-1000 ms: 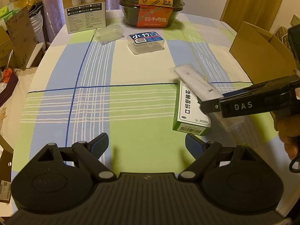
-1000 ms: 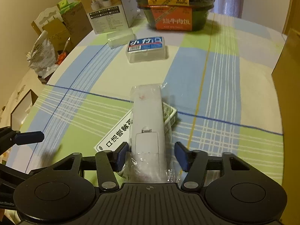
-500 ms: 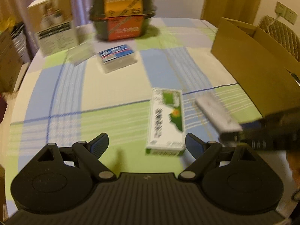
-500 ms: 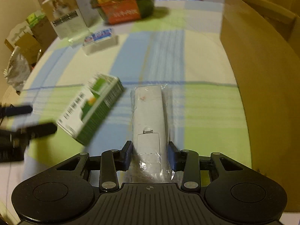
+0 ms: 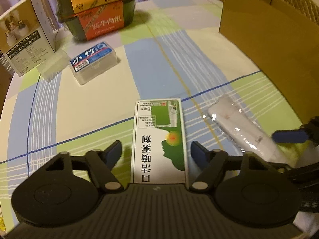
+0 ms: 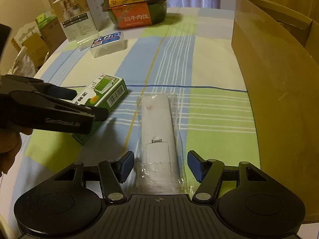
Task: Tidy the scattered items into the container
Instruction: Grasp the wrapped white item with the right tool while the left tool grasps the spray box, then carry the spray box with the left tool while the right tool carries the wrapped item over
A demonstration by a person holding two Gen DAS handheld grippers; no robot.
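- Left wrist view: the left gripper (image 5: 155,151) has its fingers spread wide, one on each side of the green-and-white box (image 5: 159,141). Neither blue pad touches the box.
- The box lies flat on the checked tablecloth (image 5: 89,103), long axis pointing away from the camera.
- To the right, the white remote in clear plastic wrap (image 5: 241,129) lies at an angle. A blue fingertip of the right gripper (image 5: 289,136) shows beside it; from this view I cannot tell its grip.
- The cardboard box (image 5: 269,39) stands at the right edge of the table, well apart from the green-and-white box.
- Farther back: a clear case with a blue label (image 5: 93,61), a smaller clear case (image 5: 51,69), a white carton (image 5: 26,39) and a dark food bowl with an orange sleeve (image 5: 97,12).
- Right wrist view: the right gripper (image 6: 159,166) is parted, pads flanking the near end of the wrapped remote (image 6: 159,127) with a gap on each side.
- The remote rests on the tablecloth (image 6: 209,119), just beside the cardboard box wall (image 6: 269,79).
- The left gripper (image 6: 75,103) enters from the left, straddling the green-and-white box (image 6: 103,95). A hand (image 6: 8,145) holds it.
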